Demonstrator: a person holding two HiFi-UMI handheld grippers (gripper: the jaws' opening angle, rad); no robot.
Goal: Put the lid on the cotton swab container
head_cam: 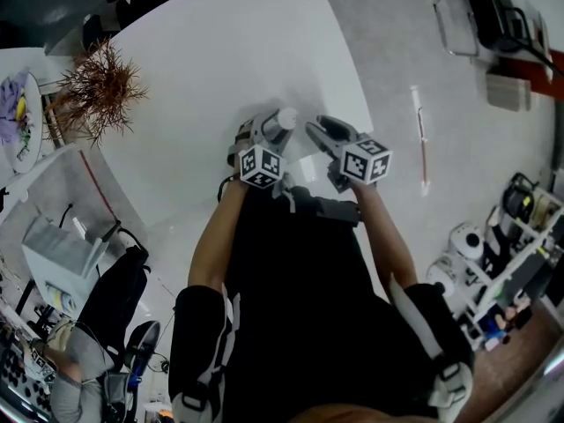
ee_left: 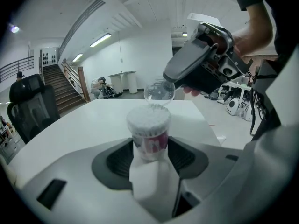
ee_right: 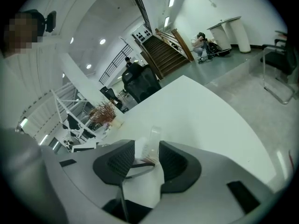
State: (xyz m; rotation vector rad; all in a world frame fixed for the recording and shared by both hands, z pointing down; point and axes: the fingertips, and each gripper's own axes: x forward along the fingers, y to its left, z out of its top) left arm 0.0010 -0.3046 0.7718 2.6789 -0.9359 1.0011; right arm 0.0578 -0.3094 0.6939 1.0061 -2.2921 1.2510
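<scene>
Left gripper (ee_left: 149, 149): jaws wide, pads against the sides of the round clear-plastic container of white cotton swabs (ee_left: 148, 121), which stands upright over the white table (ee_left: 65, 129).

Right gripper (ee_right: 146, 157): nearly closed, pinching the thin clear round lid (ee_left: 159, 91) by its rim. The lid is tilted, just above and beyond the container mouth.

To do it well: level the lid, centre it over the mouth, lower it straight, and hold the container steady.

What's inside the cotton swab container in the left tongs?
White cotton swab tips fill the open cotton swab container to its rim. Their stems are hidden behind its label. The clear lid, held in the right tongs, is not on it.
</scene>
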